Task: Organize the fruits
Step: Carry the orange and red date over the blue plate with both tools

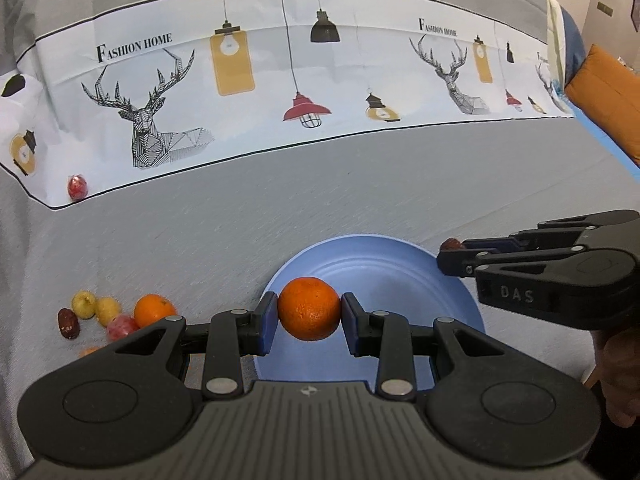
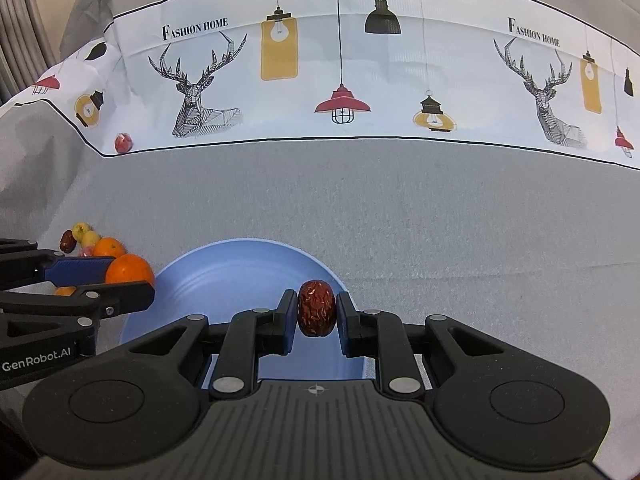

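Observation:
My left gripper (image 1: pixel 309 312) is shut on an orange tangerine (image 1: pixel 309 309) and holds it over the left part of a blue plate (image 1: pixel 384 264). My right gripper (image 2: pixel 317 312) is shut on a wrinkled red date (image 2: pixel 316 307) over the right part of the same plate (image 2: pixel 224 280). In the left wrist view the right gripper (image 1: pixel 450 254) comes in from the right with the date (image 1: pixel 452 245) at its tips. In the right wrist view the left gripper (image 2: pixel 132 276) shows at the left with the tangerine (image 2: pixel 130 270).
A pile of loose fruit lies left of the plate: a second tangerine (image 1: pixel 154 310), yellow fruits (image 1: pixel 84 304), a dark date (image 1: pixel 68 323) and a pinkish fruit (image 1: pixel 122 327). One small red fruit (image 1: pixel 77 187) lies far left on the printed cloth. An orange cushion (image 1: pixel 608 96) is far right.

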`<state>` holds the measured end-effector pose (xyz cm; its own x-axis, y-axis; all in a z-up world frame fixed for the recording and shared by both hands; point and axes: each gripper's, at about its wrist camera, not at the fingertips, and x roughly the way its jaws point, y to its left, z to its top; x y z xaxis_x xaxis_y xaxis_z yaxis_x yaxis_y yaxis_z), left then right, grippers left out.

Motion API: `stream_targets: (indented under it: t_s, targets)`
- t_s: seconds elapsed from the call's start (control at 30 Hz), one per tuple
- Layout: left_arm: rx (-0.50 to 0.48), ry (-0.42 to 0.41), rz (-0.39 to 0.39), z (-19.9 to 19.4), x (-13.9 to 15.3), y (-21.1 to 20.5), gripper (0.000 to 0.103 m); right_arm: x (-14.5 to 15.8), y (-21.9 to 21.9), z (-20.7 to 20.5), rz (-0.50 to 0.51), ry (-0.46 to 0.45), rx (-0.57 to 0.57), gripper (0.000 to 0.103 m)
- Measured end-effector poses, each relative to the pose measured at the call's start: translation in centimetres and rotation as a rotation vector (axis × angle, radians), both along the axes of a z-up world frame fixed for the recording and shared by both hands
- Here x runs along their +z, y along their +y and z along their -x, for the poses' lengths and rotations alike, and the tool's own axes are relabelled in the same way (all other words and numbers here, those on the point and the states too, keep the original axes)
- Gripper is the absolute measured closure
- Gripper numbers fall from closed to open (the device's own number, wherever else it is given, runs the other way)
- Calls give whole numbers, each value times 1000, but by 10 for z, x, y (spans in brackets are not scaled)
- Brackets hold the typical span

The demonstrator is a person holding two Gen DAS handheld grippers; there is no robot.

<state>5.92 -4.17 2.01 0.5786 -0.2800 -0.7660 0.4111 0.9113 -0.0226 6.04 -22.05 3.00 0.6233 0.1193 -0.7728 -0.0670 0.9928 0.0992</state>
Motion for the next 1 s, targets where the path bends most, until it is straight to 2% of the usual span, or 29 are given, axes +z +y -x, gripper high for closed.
stream_targets:
  t_s: [1.0]
  targets:
    - [-43, -11, -15, 2, -2, -4, 65, -4, 6, -1, 10, 17, 9, 81]
